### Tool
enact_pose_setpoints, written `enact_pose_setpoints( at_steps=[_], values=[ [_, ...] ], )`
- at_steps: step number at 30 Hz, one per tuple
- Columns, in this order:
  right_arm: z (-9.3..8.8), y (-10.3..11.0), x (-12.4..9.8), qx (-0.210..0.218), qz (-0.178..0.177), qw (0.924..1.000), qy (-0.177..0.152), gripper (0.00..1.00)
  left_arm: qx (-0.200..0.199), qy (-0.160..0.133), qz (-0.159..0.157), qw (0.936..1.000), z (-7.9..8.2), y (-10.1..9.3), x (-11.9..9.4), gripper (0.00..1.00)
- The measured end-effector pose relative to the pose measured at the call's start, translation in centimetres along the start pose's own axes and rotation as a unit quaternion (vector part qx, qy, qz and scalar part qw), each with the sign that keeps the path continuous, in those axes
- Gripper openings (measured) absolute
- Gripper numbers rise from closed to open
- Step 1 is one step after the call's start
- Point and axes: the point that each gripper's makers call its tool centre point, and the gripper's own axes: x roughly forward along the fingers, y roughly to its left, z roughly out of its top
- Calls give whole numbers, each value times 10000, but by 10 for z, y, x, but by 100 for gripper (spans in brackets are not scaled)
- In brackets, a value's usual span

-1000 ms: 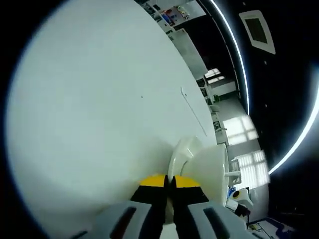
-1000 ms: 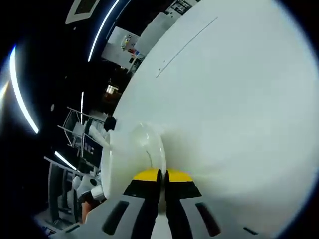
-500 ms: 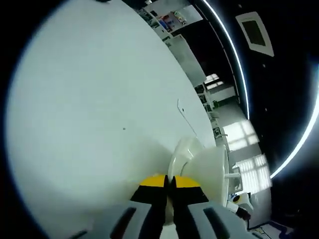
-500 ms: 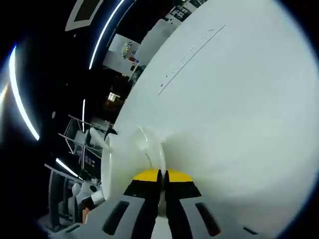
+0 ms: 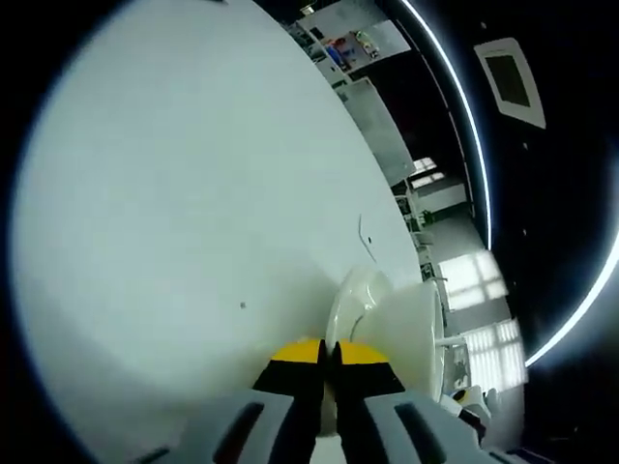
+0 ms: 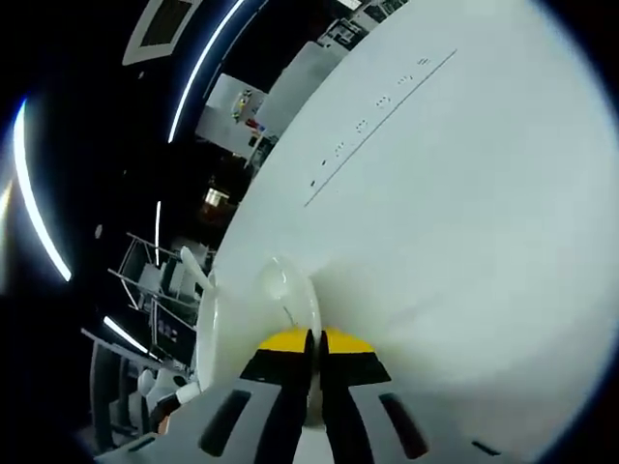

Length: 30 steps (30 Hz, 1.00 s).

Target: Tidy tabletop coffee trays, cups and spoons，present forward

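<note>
Pinching a white tray's (image 5: 406,333) rim at 6 o'clock, the left gripper (image 5: 329,353) overlooks the pale surface (image 5: 193,213) toward 10 o'clock. Right gripper view: the right gripper (image 6: 311,343) jaws clamp the tray (image 6: 253,309) edge at 6 o'clock, surface (image 6: 464,213) at 2 o'clock.

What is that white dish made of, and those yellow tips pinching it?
The white dish looks like glazed ceramic, smooth with a soft shine, though it could be plastic. The yellow tips of the left gripper look like matte rubber or plastic; which one is unclear.
</note>
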Motion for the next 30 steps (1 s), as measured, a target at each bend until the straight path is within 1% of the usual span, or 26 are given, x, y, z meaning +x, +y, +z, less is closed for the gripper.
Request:
enact_pose_setpoints(
  at_steps=[6, 8, 13, 17, 18, 20, 29, 30],
  values=[
    [11, -3, 11, 80, -58, 9999, -54, 4, -39, -60, 77, 9999, 9, 0, 12, 6],
    [15, -5, 15, 95, -87, 9999, -80, 4, -56, -61, 78, 9999, 10, 0, 15, 6],
    [20, -10, 20, 103, -134, 9998, -75, 4, -93, -66, 112, 9999, 11, 2, 20, 6],
    [21, -12, 22, 85, -167, 9998, -62, 4, -132, -38, 137, 9998, 10, 5, 22, 6],
    [18, -11, 21, 86, -171, 9998, -60, 4, -150, -40, 143, 9998, 10, 6, 22, 6],
    [18, -11, 22, 73, -182, 9998, -60, 4, -160, -48, 160, 9997, 16, 8, 25, 6],
    [18, -16, 24, 96, -244, 9996, -60, 4, -190, -43, 197, 9996, 14, 10, 26, 6],
    [16, -15, 22, 117, -231, 9996, -54, 4, -196, -45, 186, 9996, 14, 10, 26, 6]
  ],
)
